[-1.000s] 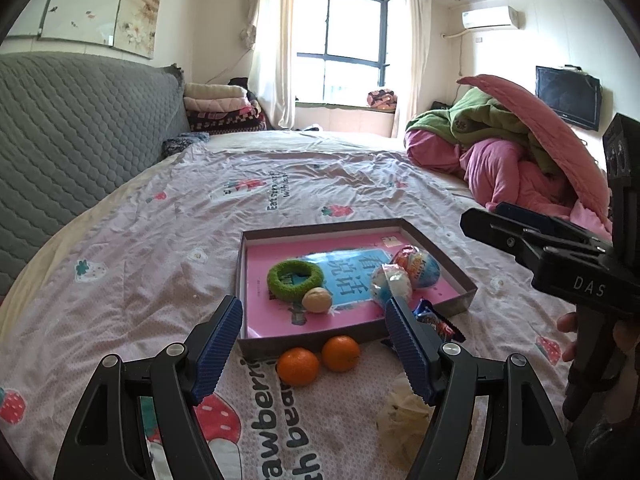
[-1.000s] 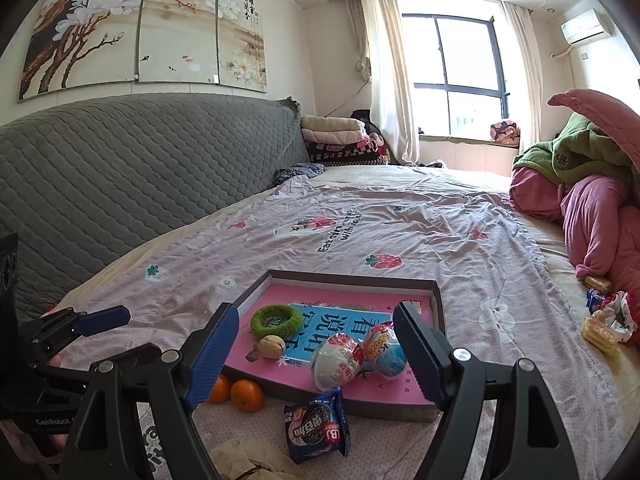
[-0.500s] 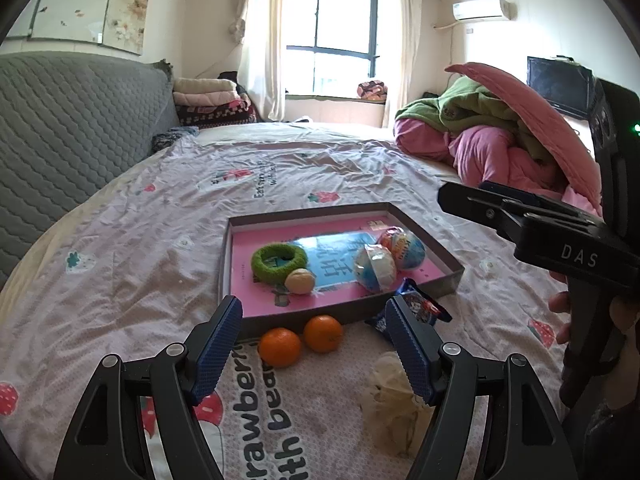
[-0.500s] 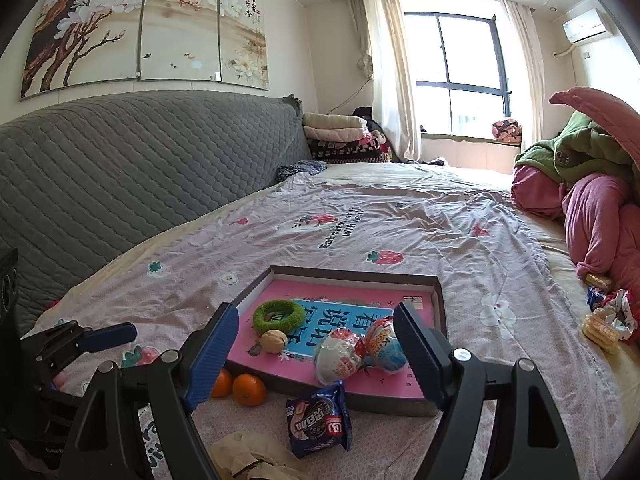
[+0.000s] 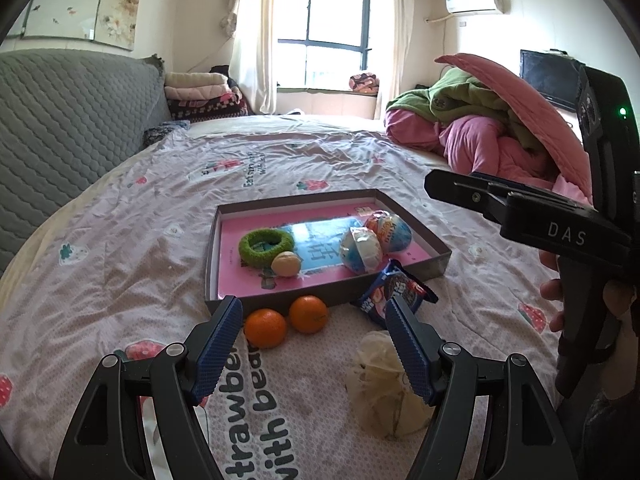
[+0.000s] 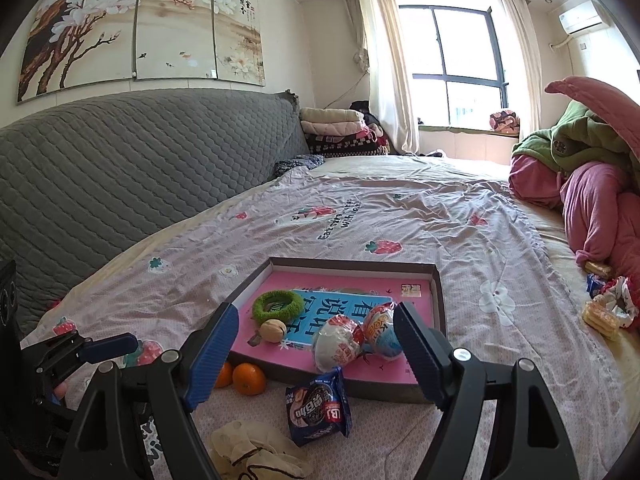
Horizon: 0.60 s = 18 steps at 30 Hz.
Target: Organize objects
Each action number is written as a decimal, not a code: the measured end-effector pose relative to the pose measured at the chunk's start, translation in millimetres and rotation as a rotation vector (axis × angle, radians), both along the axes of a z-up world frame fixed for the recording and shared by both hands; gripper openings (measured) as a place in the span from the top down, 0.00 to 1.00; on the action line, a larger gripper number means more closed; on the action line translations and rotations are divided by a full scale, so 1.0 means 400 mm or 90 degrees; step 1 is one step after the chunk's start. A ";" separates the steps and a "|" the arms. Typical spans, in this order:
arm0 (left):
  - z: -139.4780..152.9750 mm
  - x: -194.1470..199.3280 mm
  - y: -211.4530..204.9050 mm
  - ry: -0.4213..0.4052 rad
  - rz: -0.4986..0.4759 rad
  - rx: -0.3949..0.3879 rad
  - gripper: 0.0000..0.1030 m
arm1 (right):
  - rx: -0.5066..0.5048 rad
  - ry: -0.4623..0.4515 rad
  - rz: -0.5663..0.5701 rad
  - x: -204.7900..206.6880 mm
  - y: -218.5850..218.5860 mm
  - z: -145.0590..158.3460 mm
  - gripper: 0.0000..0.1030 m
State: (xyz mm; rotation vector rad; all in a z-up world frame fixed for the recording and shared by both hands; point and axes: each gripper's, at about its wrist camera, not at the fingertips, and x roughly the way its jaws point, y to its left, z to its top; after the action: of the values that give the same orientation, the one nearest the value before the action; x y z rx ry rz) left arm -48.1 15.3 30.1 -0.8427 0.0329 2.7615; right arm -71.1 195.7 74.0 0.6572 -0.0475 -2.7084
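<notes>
A shallow box [image 5: 438, 258] [image 6: 439, 292] with a pink floor lies on the bedspread. It holds a green ring [image 5: 266, 242] [image 6: 278, 306], a small beige ball [image 5: 286, 264] [image 6: 274, 330] and two foil-wrapped toy eggs [image 5: 362, 248] [image 6: 340, 344]. Two oranges [image 5: 266, 328] [image 6: 249, 378] rest against the box's near wall. A blue cookie packet [image 5: 396, 292] [image 6: 318, 410] and a crumpled cream pouch [image 5: 380, 384] [image 6: 256, 450] lie in front. My left gripper [image 5: 310, 320] hangs open just short of the oranges, empty. My right gripper [image 6: 316, 334] stands open and empty above the packet.
A grey quilted headboard [image 6: 120, 168] runs along the left. Pink and green quilts [image 5: 500, 128] are heaped at the right. Wrapped snacks [image 6: 600, 312] lie by that heap. Folded blankets [image 6: 340, 128] are stacked near the window. A person's hand [image 5: 552, 292] holds the right gripper's handle.
My left gripper has come slightly lower and closer to the oranges and the cream pouch. The right gripper has hardly moved.
</notes>
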 end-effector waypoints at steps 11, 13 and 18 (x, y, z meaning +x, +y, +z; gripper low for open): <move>-0.022 0.023 0.026 -0.021 -0.027 -0.003 0.27 | 0.003 -0.010 0.003 0.008 0.002 -0.011 0.23; -0.028 0.028 0.033 -0.025 -0.032 -0.004 0.27 | 0.007 -0.011 0.005 0.010 -0.001 -0.013 0.23; -0.040 0.038 0.048 -0.034 -0.048 -0.005 0.27 | 0.016 -0.016 0.012 0.015 -0.010 -0.020 0.23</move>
State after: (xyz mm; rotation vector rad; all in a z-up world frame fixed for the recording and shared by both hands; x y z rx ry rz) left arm -33.0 34.5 14.2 -0.8990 0.0653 2.6687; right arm -65.0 191.7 65.9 0.6948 -0.0135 -2.6864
